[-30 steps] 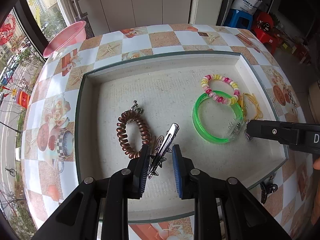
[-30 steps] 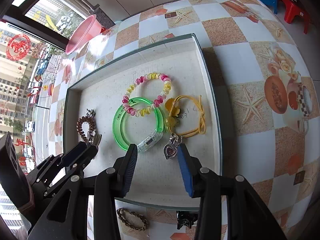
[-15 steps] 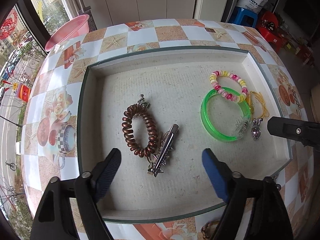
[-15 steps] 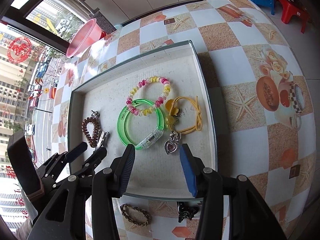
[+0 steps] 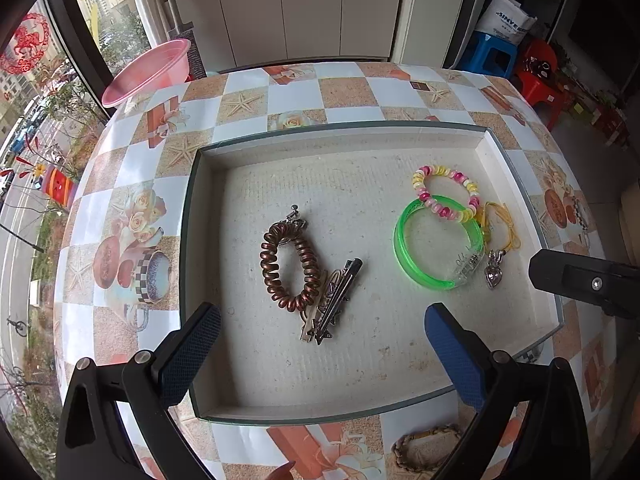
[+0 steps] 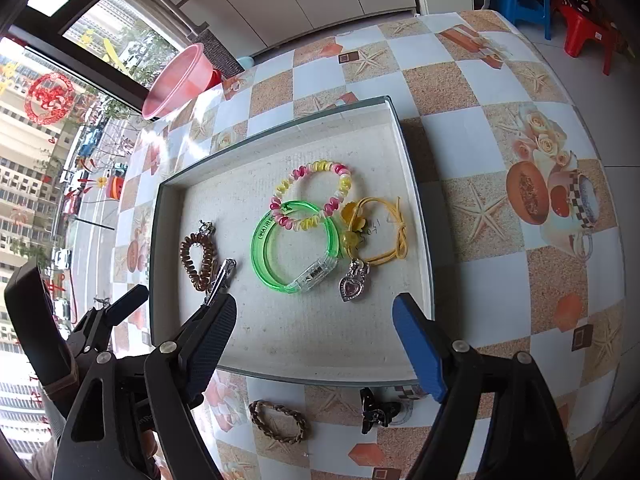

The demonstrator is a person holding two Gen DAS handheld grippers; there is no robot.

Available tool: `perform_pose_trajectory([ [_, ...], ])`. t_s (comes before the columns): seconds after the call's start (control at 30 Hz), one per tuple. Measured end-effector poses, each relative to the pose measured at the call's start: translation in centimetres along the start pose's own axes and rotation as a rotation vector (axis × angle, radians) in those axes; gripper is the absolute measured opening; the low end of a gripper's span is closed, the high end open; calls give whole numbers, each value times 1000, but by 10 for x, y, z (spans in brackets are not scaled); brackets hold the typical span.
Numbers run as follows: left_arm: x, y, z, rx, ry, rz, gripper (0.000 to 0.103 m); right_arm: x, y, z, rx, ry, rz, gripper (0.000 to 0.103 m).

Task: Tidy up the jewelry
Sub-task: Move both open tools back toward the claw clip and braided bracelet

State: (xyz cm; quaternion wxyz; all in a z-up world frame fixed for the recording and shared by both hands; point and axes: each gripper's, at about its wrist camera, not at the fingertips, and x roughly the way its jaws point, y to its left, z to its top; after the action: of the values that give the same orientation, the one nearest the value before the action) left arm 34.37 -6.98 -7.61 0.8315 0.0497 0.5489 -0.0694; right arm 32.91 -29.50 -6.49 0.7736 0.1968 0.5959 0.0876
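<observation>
**Jewelry tray with both claws spread wide**

The tiled tabletop (image 5: 280, 92) is carrying the shallow tray (image 5: 208, 240). Left claw (image 5: 320, 344) and right claw (image 6: 314, 340) are hovering wide open at its near edge, gripping nothing. Inside are lying the green bangle (image 6: 264, 256), overlapped by the beaded bracelet (image 6: 312, 168), the brown coil bracelet (image 5: 268, 264) touching the metal hair clip (image 5: 336, 300), and the heart pendant (image 6: 351, 288).

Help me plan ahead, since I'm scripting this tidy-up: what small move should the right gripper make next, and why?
Probably lower the right gripper onto the braided bracelet. Its jaws are open and empty, and that bracelet, like the black clip, lies on the tablecloth outside the tray, nearer than the pieces already inside.
</observation>
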Motion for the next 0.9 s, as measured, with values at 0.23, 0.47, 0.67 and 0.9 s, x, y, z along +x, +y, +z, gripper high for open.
perform_pose_trajectory([
  [0.23, -14, 4, -13, -20, 8, -9, 103, -14, 6, -12, -21, -34, -39, 87],
  [0.47, -31, 10, -38, -34, 19, -16, 103, -35, 15, -33, -67, -113, -115, 88],
  [0.67, -46, 11, -63, -14, 20, 1, 103, -46, 12, -53, -50, -126, -130, 88],
  [0.9, -54, 10, -93, -13, 52, -24, 103, -55, 6, -83, -38, -129, -157, 88],
])
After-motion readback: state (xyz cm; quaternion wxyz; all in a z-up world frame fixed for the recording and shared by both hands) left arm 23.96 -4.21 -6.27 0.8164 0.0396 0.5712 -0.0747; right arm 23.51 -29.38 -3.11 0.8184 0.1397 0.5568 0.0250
